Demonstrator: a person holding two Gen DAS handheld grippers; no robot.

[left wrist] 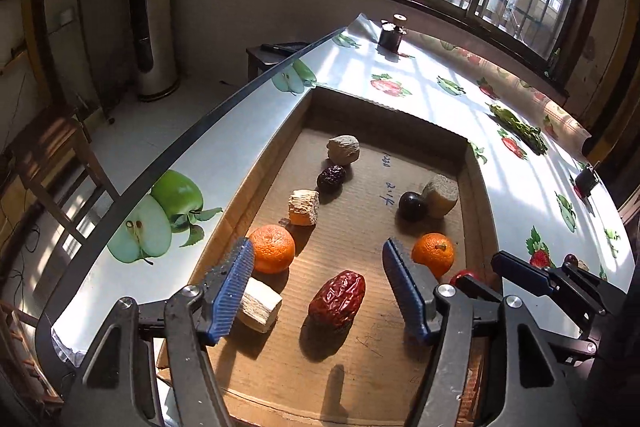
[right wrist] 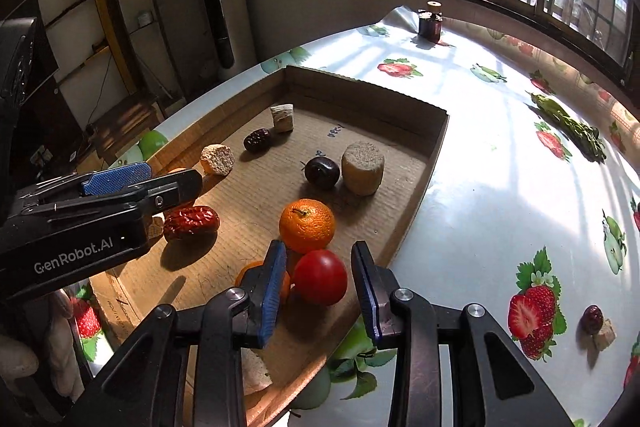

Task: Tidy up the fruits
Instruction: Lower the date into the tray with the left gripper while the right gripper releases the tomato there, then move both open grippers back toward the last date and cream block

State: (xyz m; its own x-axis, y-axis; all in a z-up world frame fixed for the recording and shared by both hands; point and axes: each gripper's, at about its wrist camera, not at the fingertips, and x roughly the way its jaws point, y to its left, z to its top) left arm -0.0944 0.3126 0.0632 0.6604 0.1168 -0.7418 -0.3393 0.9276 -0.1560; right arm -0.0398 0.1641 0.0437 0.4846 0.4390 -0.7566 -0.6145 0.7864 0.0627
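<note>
Cardboard tray [left wrist: 476,187] is laid on a fruit-print tablecloth [left wrist: 420,83], fruits scattered on its floor. Left gripper [left wrist: 318,267] is held over the near part of the tray, jaws spread wide, nothing clamped. A wrinkled red date [left wrist: 338,299] is seen lying on the cardboard between the two blue pads, clear of both. An orange [left wrist: 273,248] is sat just past the left pad tip; a pale cut chunk [left wrist: 260,307] is partly hidden behind that pad. A second orange [left wrist: 434,253] is placed just right of the right pad.

Right gripper [right wrist: 320,263] is positioned at the tray's near right edge, jaws moderately parted. A red tomato-like fruit [right wrist: 320,277] is sat on the tray floor between the pads; a gap is seen on the right side, contact on the left cannot be told. The second orange [right wrist: 307,225] is touching it on the far side. A dark plum [right wrist: 322,171] and a tan cylinder [right wrist: 363,167] are set farther back, side by side.
</note>
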